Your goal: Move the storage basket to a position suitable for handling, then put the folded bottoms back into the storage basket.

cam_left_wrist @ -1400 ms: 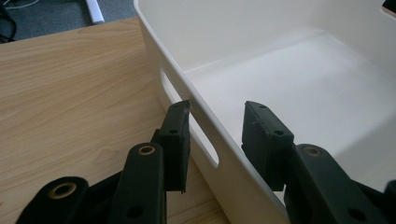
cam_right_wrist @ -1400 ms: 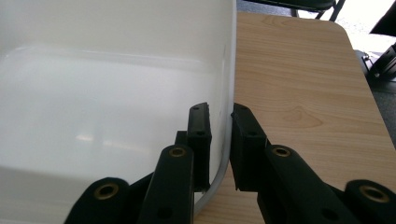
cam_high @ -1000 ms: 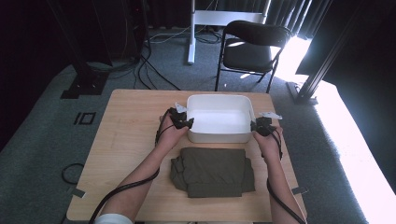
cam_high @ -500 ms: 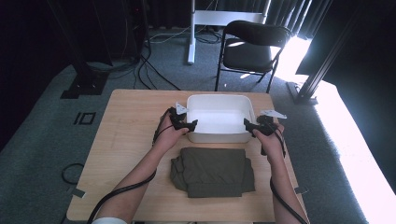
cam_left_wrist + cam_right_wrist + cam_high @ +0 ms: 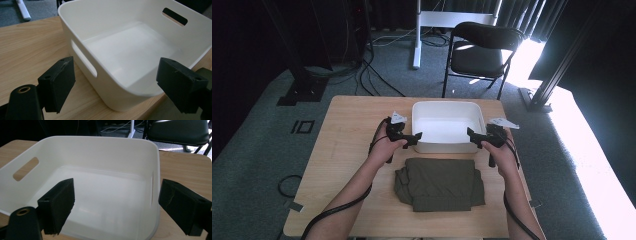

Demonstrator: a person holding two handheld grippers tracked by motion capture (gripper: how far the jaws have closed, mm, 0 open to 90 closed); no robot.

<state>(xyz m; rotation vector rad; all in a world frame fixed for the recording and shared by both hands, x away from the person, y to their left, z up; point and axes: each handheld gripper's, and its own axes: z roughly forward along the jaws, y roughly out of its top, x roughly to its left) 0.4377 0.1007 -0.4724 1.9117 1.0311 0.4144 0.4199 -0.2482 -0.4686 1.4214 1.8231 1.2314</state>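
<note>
**Both hand-held grippers opening off the white bin**

Left side: left hand-held gripper point(image 5: 416, 137) is sitting at the near-left corner of the white bin point(image 5: 447, 147), jaws pointing right toward it. In the left gripper view its jaws have just been opening and are standing wide; the bin's near corner and the left wall with its handle slot are lying between them, pads clear of the plastic. Not gripping anything.

Centre: bin is resting flat on the table point(image 5: 347, 150), toward the far edge, nothing inside it. Just in front of it, on the person's side, a folded olive-green garment point(image 5: 439, 184) is lying flat, apart from both grippers. Can't tell whether its far edge is touching the bin.

Right side: right hand-held gripper point(image 5: 473, 135) is sitting at the bin's near-right corner, jaws pointing left. In the right gripper view its jaws have just been opening too and are gaping wide, straddling the right wall of the bin without pressing on it. Holding nothing.

Behind the table: a black folding chair point(image 5: 482, 47) is standing on the grey carpet.
</note>
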